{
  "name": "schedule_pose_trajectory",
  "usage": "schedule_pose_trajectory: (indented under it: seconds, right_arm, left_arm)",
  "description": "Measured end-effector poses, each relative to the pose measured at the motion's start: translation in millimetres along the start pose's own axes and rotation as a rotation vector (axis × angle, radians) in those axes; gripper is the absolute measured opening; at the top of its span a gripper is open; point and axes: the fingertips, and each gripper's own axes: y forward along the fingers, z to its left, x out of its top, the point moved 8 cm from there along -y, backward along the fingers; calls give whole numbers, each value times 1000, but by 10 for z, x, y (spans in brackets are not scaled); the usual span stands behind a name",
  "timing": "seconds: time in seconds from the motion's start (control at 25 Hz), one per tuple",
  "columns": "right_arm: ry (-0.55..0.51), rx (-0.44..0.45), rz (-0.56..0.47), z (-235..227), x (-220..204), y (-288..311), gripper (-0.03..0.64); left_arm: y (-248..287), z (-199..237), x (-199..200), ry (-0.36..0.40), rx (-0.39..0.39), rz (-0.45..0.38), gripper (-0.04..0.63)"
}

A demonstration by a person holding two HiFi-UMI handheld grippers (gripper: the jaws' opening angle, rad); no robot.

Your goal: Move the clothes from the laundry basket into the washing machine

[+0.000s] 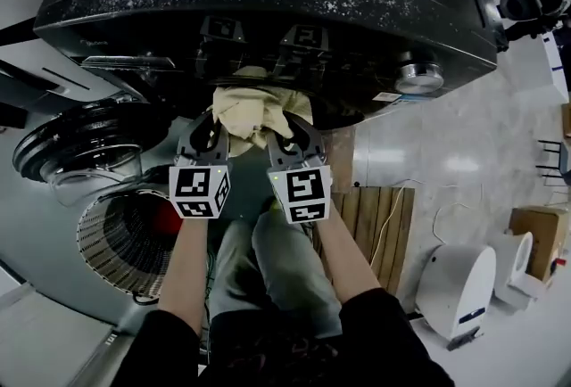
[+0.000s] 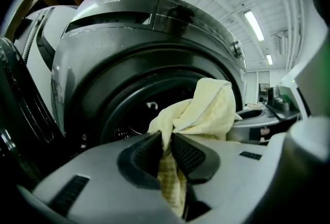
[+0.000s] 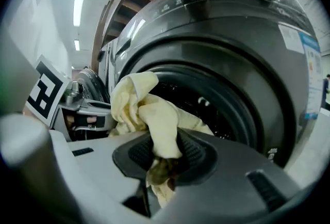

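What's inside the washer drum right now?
Through the washing machine opening, only dark perforated drum wall shows, with no clothes visible. The yellow cloth in front hides the opening's left and lower part.

My left claw (image 1: 207, 128) and right claw (image 1: 294, 134) flank the cloth (image 1: 248, 109) before the washing machine (image 1: 268, 11); laundry basket (image 1: 111, 242) at my left.

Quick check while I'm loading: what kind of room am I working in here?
Probably a lab or workshop rather than a home laundry: the washing machine stands on a bare shiny floor, with long strip lights overhead and a cardboard box and a wooden pallet nearby.
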Motion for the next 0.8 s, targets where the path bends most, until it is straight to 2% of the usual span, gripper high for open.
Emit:
schedule_pose_trajectory:
  seconds: [0.28,0.52,0.8]
  right_arm:
    - [-29,-36,-78,-239,-294,500,86]
    - [11,-40,-138,-444,-419,803,87]
    - [35,-36,-146,-604,-497,1139,92]
  left_arm:
    - [497,158,-265,-34,21,-95,66]
    - [817,258,-344,-29,18,-169,66]
    - [1143,394,-415,-33,25,-187,66]
